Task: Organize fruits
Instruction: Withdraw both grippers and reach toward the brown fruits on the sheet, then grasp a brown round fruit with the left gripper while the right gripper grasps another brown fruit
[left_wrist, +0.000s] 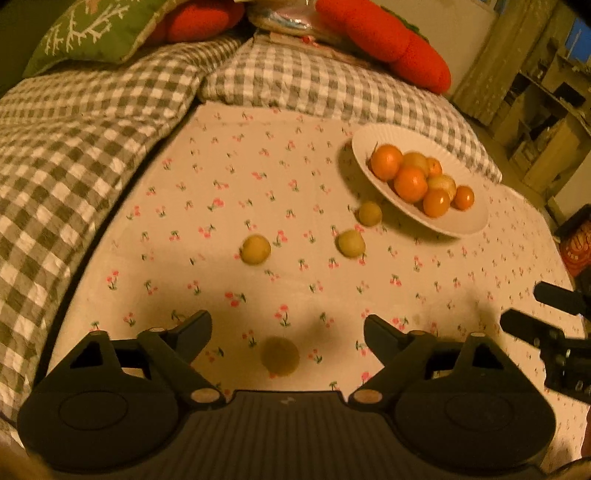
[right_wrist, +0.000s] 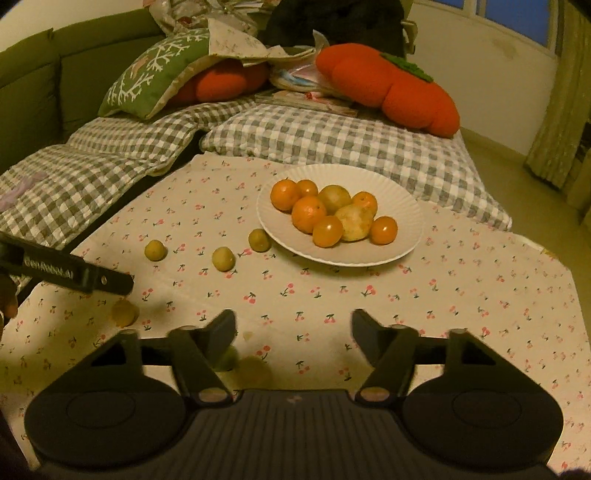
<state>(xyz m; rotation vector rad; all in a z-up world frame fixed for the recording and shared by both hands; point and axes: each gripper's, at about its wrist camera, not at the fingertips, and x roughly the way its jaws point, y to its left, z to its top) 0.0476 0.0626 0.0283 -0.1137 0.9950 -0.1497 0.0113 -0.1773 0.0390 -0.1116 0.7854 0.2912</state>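
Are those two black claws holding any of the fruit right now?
No. The left gripper and right gripper are both open and empty; a small yellow fruit lies below the left one.

fruit pile (right_wrist: 332, 214) on plate (right_wrist: 406, 240); three loose fruits (right_wrist: 223, 259) left.

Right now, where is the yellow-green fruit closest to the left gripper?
The nearest yellow-green fruit lies on the cherry-print cloth, loose between the left gripper's open jaws, well short of the white plate.
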